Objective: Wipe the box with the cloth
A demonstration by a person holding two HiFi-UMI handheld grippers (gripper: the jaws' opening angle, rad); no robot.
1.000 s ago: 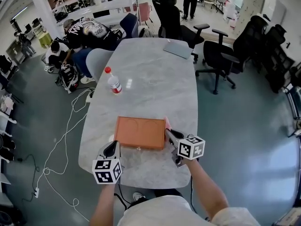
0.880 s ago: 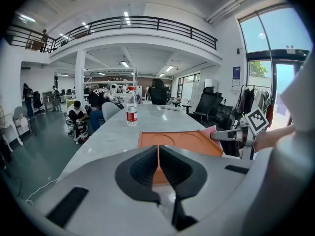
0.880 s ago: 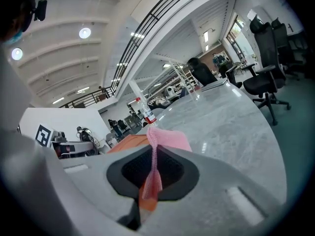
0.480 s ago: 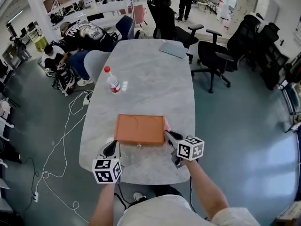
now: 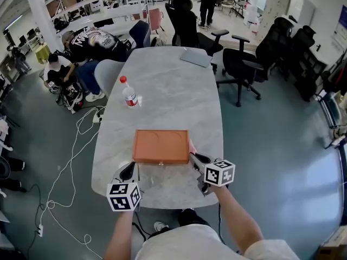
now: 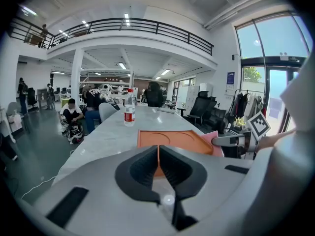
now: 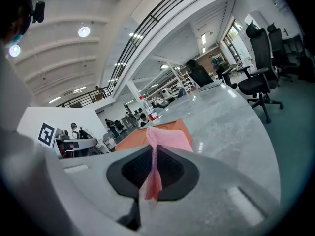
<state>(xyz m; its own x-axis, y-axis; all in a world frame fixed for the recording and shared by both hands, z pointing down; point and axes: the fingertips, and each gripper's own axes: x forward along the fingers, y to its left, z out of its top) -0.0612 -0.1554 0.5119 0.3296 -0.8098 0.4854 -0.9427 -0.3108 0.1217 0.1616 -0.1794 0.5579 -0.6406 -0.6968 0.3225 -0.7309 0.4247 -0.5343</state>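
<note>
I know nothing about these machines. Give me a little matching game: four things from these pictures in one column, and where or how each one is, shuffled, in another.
Things
1. box
2. cloth
3. bottle
4. left gripper

Places or states
A. upright on the table, beyond the box
B. jaws together, nothing between them
C. lying flat at the table's near end
D. pinched between the jaws of the right gripper

Pairs: 1-C, 2-D, 3-A, 4-B

Place: open-plan office hall.
Landmark: long grey table (image 5: pixel 162 91).
Right of table: black office chairs (image 5: pixel 244 64).
Left of table: seated people (image 5: pixel 57 64), floor cables (image 5: pixel 70 161).
Beyond table: railed mezzanine (image 6: pixel 133 26), shelving.
</note>
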